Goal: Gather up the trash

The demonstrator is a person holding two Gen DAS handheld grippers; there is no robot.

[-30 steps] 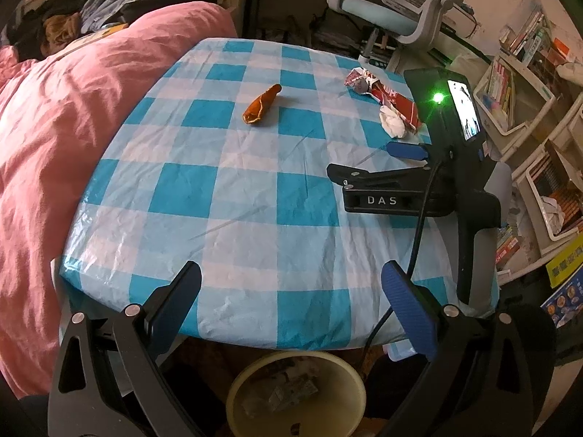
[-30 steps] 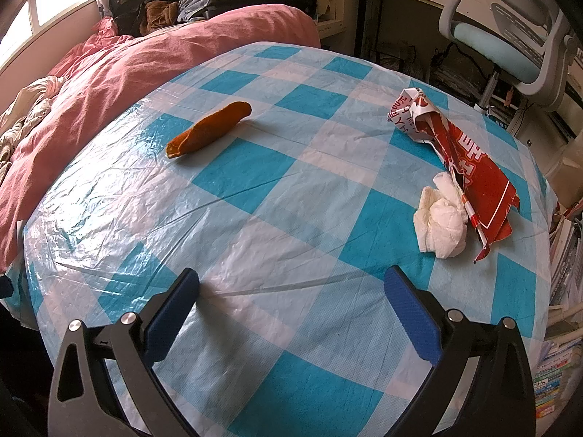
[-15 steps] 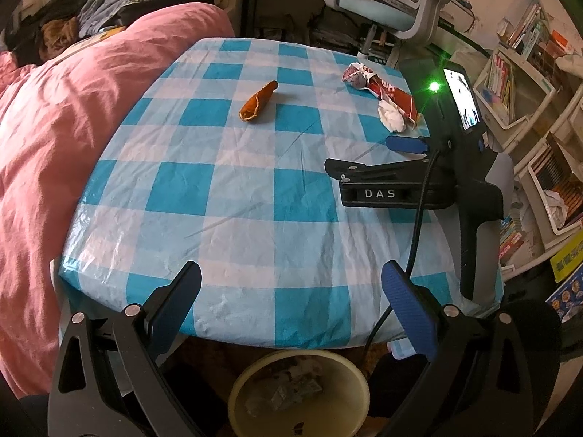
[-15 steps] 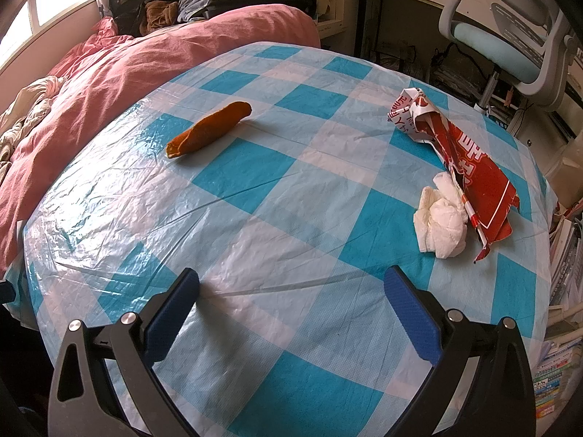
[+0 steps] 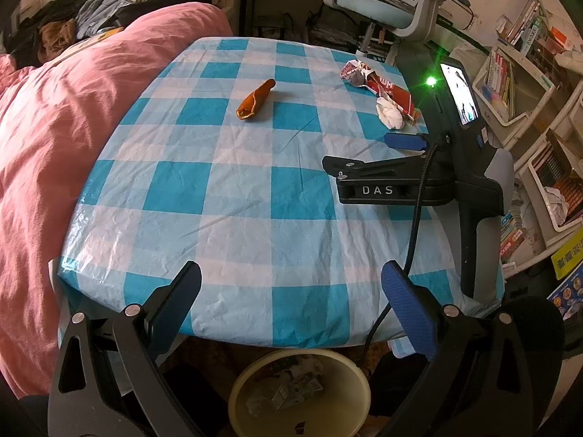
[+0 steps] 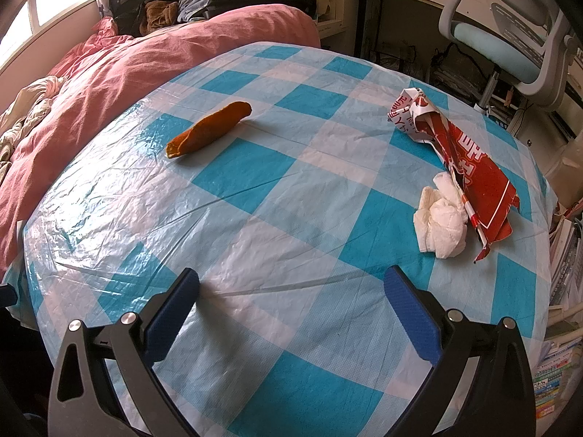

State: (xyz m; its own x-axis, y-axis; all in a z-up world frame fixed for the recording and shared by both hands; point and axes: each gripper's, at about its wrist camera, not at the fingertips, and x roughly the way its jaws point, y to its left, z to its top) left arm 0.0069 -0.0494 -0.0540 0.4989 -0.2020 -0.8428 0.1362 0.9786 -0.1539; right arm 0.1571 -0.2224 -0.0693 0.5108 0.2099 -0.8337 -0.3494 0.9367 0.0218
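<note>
Three pieces of trash lie on the blue-checked tablecloth [image 6: 262, 196]: an orange peel [image 6: 209, 129], a crumpled white tissue [image 6: 442, 220] and a red-and-white wrapper [image 6: 462, 156] touching the tissue. They also show far off in the left wrist view: the peel [image 5: 255, 99], the tissue [image 5: 390, 113] and the wrapper [image 5: 379, 83]. My right gripper [image 6: 291, 295] is open and empty, low over the table's near part. My left gripper [image 5: 291, 284] is open and empty, above the table's front edge and over a cream bin [image 5: 251, 375] holding some trash.
A pink duvet [image 5: 54, 127] covers the bed at the left of the table. A light blue office chair [image 5: 379, 0] stands behind the table. Shelves of books [image 5: 510, 73] stand at the right. My right gripper's body [image 5: 400, 185] lies over the table's right side.
My left gripper has pulled back and risen a little, so the table looks farther off and more of the bin shows. The right gripper has not moved.
</note>
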